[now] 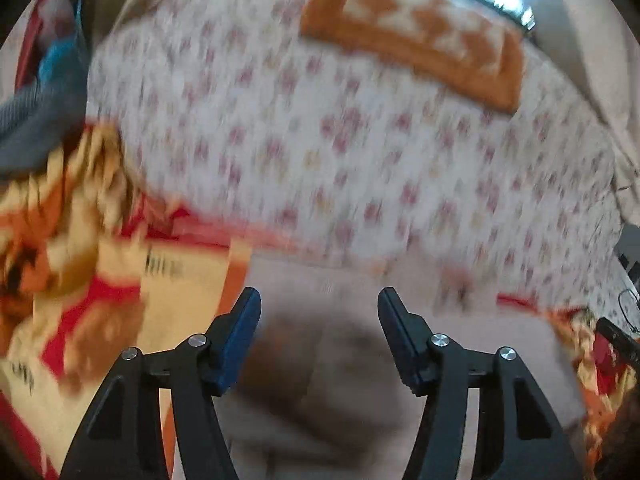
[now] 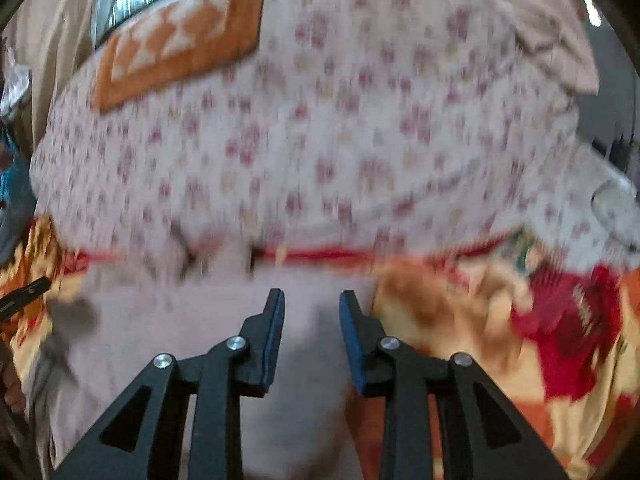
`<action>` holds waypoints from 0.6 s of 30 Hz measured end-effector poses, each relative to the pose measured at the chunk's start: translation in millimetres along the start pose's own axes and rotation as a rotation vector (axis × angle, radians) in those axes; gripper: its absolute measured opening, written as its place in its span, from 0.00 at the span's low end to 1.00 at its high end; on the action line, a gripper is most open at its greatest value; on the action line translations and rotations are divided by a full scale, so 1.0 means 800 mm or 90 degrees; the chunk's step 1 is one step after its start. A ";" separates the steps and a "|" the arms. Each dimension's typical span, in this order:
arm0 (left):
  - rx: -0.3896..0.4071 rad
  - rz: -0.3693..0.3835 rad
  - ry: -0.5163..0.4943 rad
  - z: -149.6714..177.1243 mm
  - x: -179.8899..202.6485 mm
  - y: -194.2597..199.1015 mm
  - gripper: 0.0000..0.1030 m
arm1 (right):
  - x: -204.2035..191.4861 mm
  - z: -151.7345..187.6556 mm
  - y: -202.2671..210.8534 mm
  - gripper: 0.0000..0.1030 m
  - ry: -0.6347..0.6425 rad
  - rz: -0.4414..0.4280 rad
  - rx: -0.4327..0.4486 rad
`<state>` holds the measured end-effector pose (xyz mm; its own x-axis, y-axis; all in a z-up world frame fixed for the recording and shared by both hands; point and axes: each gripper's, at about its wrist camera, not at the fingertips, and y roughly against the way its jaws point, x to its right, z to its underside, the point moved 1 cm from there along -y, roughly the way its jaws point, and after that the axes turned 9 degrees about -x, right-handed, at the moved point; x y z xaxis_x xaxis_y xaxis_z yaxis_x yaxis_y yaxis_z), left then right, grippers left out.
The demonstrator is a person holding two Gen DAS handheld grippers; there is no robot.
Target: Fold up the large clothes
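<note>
Blurring pinkish garment [image 1: 360, 360], perhaps ungripped.

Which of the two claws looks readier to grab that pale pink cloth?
Probably the right gripper: its fingers are narrower apart, over the pale pink cloth near its edge. The left gripper gapes wide above the middle.

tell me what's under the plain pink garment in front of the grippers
An orange, red and cream patterned blanket shows around the pink garment on both sides, so it lies beneath. Whatever is under the garment's middle is covered. Both views are blurred.
</note>
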<state>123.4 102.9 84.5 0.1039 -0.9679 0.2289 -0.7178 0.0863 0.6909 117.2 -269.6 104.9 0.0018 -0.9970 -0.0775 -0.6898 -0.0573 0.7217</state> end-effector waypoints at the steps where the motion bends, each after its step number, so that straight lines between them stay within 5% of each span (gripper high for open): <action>1: -0.005 -0.005 -0.015 -0.004 0.007 -0.008 0.55 | -0.004 -0.009 -0.005 0.29 -0.002 -0.002 -0.001; 4: -0.075 -0.001 -0.006 -0.005 0.007 -0.050 0.55 | -0.012 -0.037 -0.041 0.29 -0.026 -0.027 -0.031; 8: -0.212 -0.059 0.039 0.015 -0.019 -0.117 0.55 | -0.003 -0.035 -0.124 0.29 -0.043 -0.056 -0.139; 10: -0.213 -0.086 0.016 0.019 -0.016 -0.128 0.55 | 0.012 -0.002 -0.179 0.27 -0.051 -0.049 -0.230; 18: -0.212 -0.093 0.005 0.021 -0.003 -0.124 0.60 | 0.018 0.009 -0.180 0.35 -0.054 -0.094 -0.219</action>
<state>183.1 92.9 3.7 0.1952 -0.9738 0.1165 -0.4316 0.0214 0.9018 211.3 -275.2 -5.2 0.0127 -0.9697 -0.2440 -0.4037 -0.2282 0.8860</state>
